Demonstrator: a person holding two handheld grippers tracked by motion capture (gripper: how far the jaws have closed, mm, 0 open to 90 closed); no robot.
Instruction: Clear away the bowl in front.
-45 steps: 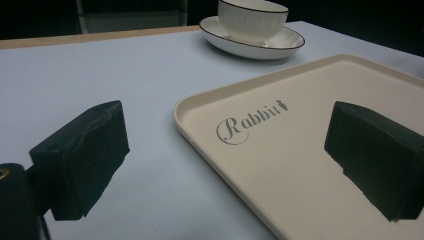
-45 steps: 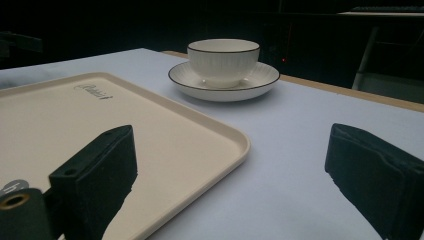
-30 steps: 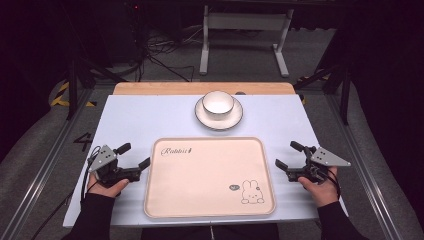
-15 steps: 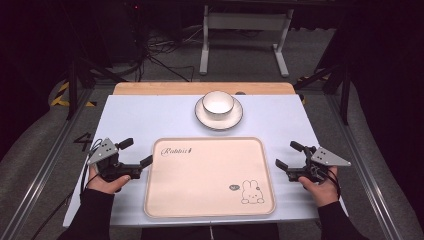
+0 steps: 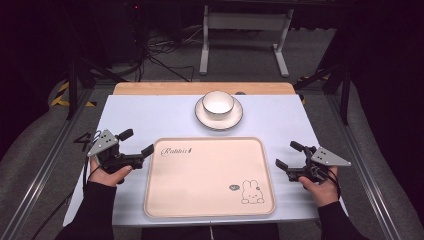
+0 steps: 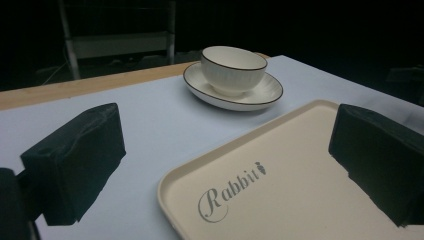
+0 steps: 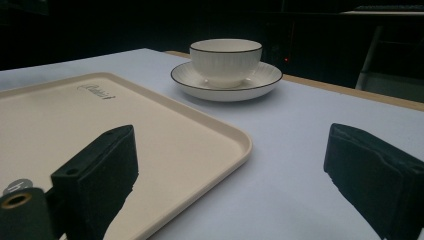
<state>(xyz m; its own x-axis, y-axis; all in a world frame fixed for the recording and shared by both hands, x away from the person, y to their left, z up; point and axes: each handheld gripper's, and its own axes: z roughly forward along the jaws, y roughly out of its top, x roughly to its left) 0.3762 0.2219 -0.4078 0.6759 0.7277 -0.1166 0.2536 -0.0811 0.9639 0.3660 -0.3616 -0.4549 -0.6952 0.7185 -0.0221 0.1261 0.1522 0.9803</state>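
A cream tray [image 5: 210,172] printed with "Rabbit" and a small rabbit drawing lies at the table's near middle. Beyond it, a white bowl [image 5: 217,101] with a dark rim sits on a matching saucer [image 5: 218,119]. My left gripper [image 5: 136,142] is open beside the tray's left edge, one jaw reaching over the tray's corner. At the tray's right edge my right gripper [image 5: 288,155] is open too. In the left gripper view the bowl [image 6: 232,67] stands ahead, past the tray [image 6: 280,165]. The right gripper view has the bowl [image 7: 225,60] beyond the tray's corner [image 7: 190,135]. Neither gripper holds anything.
The table top [image 5: 150,115] is pale blue, with a wooden strip [image 5: 150,88] along its far edge. Metal rails run down both sides. Past the table, cables and a stand's legs [image 5: 245,45] lie on a dark floor.
My left gripper has moved slightly away from me and a little toward the tray, still open. The right gripper, tray and bowl have stayed put.
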